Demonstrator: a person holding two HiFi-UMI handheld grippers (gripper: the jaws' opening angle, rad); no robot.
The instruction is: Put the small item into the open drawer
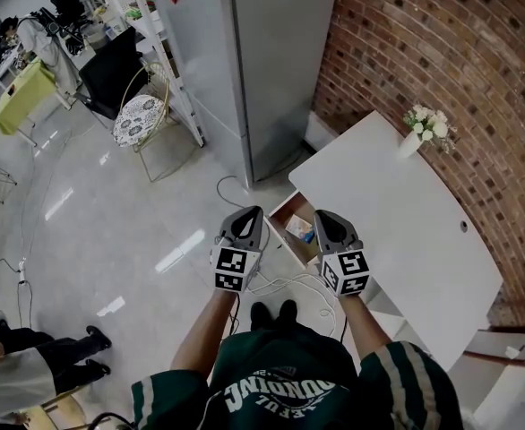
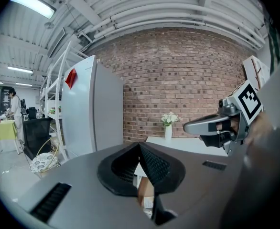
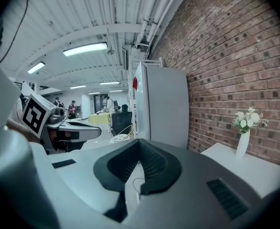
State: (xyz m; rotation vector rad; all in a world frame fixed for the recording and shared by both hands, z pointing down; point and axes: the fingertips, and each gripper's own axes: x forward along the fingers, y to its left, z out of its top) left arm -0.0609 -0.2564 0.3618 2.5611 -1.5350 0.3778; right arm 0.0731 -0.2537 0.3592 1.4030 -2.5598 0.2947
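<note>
Flanking drawer (image 1: 287, 219): left tongs (image 1: 254, 211), right tongs (image 1: 322, 215).

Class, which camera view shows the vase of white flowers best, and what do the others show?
The right gripper view: the vase of white flowers appears largest, side-on, on the white table. The left gripper view shows the vase smaller, farther off; the head view, tiny, from above.

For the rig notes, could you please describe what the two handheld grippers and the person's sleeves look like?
Both the left gripper and right gripper have smooth grey wedge-shaped shells, each carrying a cube with black-and-white square markers. Their fingers are black with ribbed pads. The person wears a dark green jersey with white lettering and short striped sleeves.
</note>
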